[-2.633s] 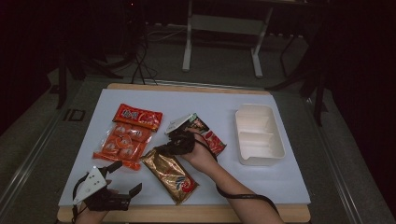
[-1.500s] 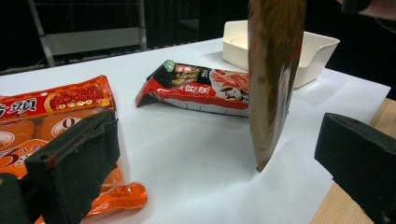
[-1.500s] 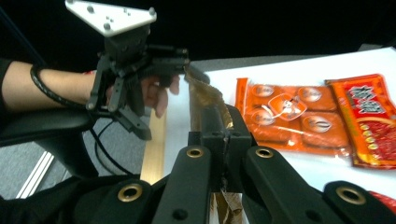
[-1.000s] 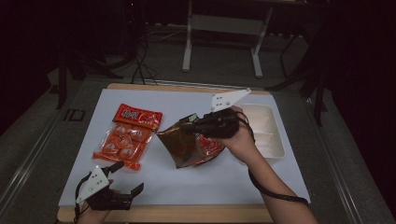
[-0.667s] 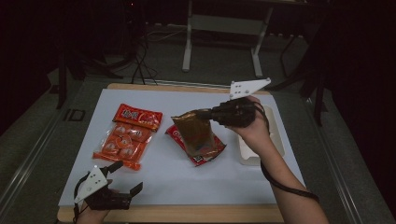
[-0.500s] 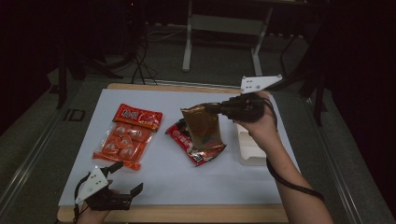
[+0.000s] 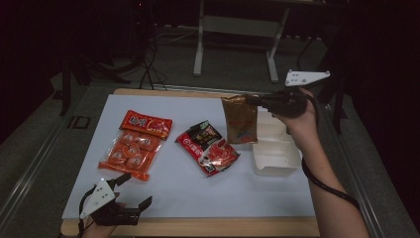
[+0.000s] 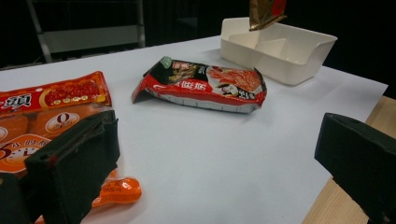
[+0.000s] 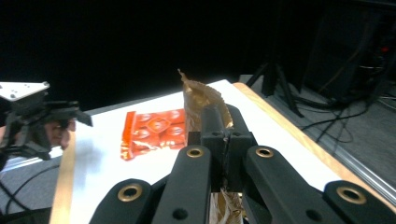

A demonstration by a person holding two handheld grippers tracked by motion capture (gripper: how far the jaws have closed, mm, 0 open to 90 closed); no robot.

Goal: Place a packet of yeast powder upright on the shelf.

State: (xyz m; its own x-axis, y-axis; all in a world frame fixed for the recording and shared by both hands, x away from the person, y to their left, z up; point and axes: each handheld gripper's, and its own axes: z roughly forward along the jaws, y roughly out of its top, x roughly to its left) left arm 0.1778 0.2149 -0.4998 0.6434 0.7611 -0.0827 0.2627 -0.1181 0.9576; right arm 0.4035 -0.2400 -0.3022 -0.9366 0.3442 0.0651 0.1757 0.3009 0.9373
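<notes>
High view: the right gripper (image 7: 255, 100), jaws clamped on the top edge of a brown snack pouch (image 7: 239, 120), hangs it at the white tray (image 7: 275, 163) for dropping in. Left gripper view: wide-open, empty jaws rest beside the orange packet (image 8: 46, 116) on the counter (image 8: 224, 177). Right gripper view: the pouch's crimped edge pokes beyond the shut jaws.

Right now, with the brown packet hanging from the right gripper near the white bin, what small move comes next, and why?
Probably carry it a little farther over the white bin, then lower. The right gripper is shut on the brown packet by its top edge, and the packet hangs at the bin's left rim, part over the table. The left gripper rests open, far off.
</notes>
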